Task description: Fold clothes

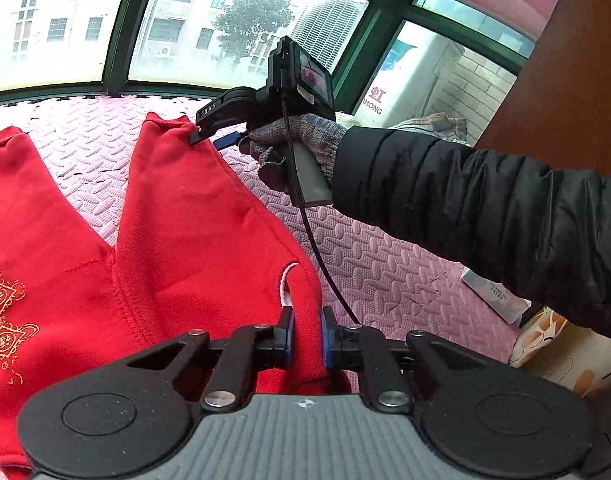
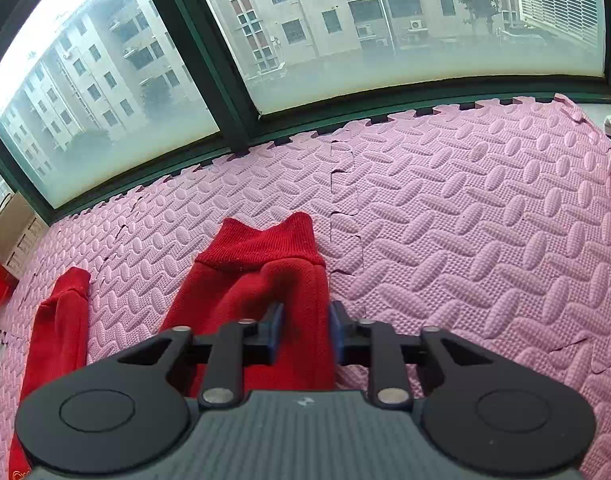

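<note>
Red trousers with gold embroidery lie on the pink foam mat. My left gripper is shut on the waist edge of the right leg side, with red cloth pinched between its blue pads. My right gripper shows in the left wrist view, held by a gloved hand, and is closed on that leg's far end near the cuff. In the right wrist view my right gripper grips the red leg just behind the ribbed cuff. The other leg lies to the left.
A green-framed window runs along the far edge of the mat. A brown cabinet stands at the right. A white packet and a patterned cloth lie at the mat's right edge.
</note>
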`<action>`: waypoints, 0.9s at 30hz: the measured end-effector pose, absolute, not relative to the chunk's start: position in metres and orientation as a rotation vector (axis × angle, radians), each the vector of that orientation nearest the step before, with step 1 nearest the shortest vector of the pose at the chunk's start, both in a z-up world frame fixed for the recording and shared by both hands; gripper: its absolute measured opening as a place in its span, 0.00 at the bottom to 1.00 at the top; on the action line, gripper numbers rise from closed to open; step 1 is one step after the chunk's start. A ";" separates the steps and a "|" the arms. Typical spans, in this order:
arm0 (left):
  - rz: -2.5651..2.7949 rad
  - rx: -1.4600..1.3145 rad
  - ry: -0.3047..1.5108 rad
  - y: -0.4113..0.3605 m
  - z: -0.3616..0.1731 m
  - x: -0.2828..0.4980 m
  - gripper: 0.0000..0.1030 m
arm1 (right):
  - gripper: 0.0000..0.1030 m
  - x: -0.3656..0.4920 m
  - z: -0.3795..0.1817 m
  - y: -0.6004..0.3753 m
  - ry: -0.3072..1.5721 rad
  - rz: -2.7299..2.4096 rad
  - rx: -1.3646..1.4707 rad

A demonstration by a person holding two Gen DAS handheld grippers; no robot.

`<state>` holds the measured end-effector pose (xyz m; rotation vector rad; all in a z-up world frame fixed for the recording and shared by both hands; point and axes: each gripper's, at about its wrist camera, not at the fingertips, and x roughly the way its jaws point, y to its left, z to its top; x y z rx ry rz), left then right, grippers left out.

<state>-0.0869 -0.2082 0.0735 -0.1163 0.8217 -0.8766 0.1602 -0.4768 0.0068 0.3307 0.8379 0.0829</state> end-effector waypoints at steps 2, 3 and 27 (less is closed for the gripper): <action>-0.878 -0.142 0.817 -0.203 0.074 -0.089 0.13 | 0.09 0.161 0.015 -0.471 0.825 0.083 0.328; -0.878 -0.150 0.813 -0.201 0.074 -0.089 0.13 | 0.09 0.161 0.020 -0.468 0.818 0.083 0.327; -0.635 -0.513 0.705 -0.050 0.080 -0.139 0.12 | 0.07 0.183 0.083 -0.248 0.726 0.321 0.171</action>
